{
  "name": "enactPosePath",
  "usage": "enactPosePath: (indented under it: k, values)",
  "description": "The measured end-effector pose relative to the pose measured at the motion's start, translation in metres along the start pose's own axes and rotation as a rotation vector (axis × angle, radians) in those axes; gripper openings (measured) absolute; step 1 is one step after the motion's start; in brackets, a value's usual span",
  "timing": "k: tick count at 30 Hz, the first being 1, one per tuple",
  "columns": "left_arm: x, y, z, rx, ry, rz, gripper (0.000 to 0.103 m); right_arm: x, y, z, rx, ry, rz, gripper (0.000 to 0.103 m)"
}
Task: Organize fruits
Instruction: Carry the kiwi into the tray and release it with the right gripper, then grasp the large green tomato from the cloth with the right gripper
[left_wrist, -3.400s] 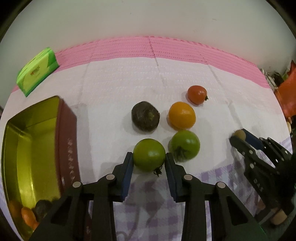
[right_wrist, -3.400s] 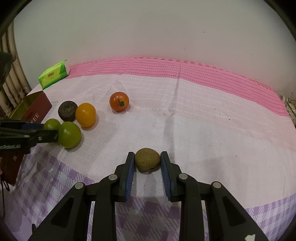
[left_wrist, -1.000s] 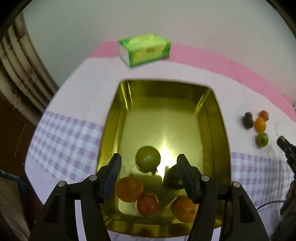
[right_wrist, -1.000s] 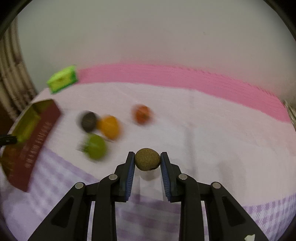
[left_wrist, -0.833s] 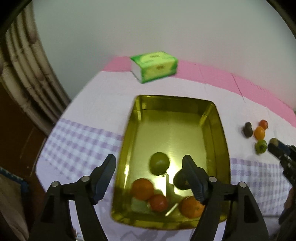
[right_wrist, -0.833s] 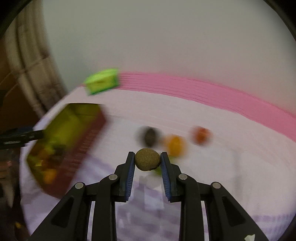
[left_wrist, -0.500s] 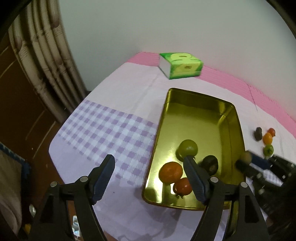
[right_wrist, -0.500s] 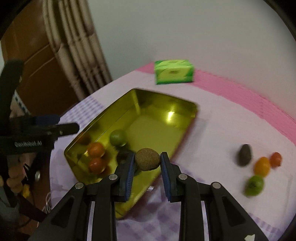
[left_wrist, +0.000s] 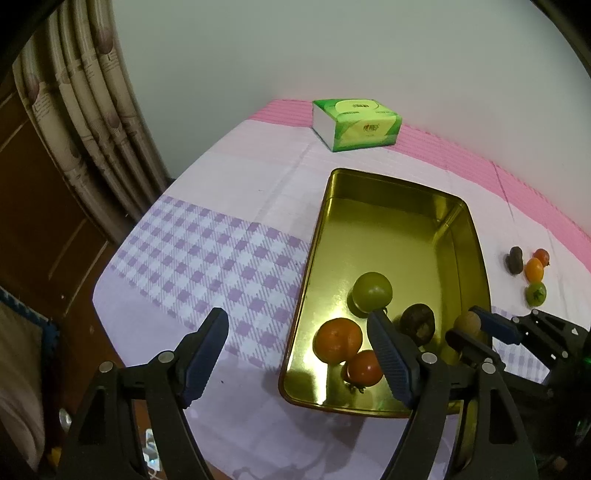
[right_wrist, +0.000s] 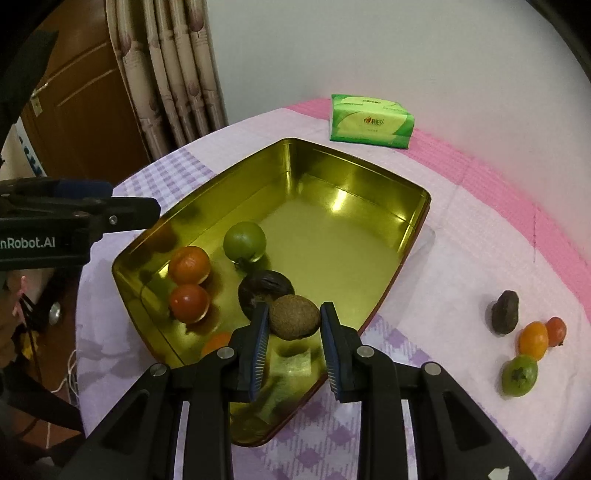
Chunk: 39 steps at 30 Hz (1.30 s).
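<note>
My right gripper (right_wrist: 293, 328) is shut on a brown rough-skinned fruit (right_wrist: 293, 321) and holds it just above the near corner of the gold tin (right_wrist: 354, 162). Inside the tin lie a green tomato (right_wrist: 244, 242), an orange fruit (right_wrist: 189, 264), a red tomato (right_wrist: 189, 302) and a dark wrinkled fruit (right_wrist: 264, 286). My left gripper (left_wrist: 297, 350) stands open and holds nothing, raised above the tin's (left_wrist: 391, 192) left side. On the cloth to the right are several loose fruits: dark (right_wrist: 505, 312), orange (right_wrist: 532, 339), red (right_wrist: 556, 330), green (right_wrist: 519, 374).
A green tissue pack (left_wrist: 356, 123) lies behind the tin on the pink stripe of the cloth. The table edge runs close on the left, with a curtain (left_wrist: 92, 110) and a wooden door (right_wrist: 85, 96) beyond it. A wall stands behind the table.
The left gripper let the green tomato go into the tin, opened wide and drew back to the left. The right gripper carried the brown fruit from the cloth to above the tin.
</note>
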<state>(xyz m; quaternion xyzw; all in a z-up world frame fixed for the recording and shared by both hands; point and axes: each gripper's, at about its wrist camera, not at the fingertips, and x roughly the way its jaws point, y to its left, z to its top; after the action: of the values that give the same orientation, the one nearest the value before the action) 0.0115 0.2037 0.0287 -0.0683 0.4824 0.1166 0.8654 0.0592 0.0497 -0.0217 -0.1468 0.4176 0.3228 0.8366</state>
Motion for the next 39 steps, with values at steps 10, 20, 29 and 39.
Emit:
enactPosePath:
  k: [10,20,29,39]
  values:
    - [0.003,-0.002,-0.002,0.012,0.009,0.004,0.078,0.003,-0.003,0.004,0.026,-0.004,0.003,0.03]
    - [0.005,-0.003,-0.002,0.018,0.021,0.004,0.078,-0.03,-0.038,-0.011,0.167,-0.094,0.0,0.034]
    - [0.008,-0.004,-0.003,0.033,0.022,0.007,0.078,-0.036,-0.136,-0.057,0.401,-0.066,-0.212,0.034]
    - [0.01,-0.017,-0.003,0.073,0.029,0.017,0.078,-0.019,-0.165,-0.073,0.437,-0.049,-0.276,0.045]
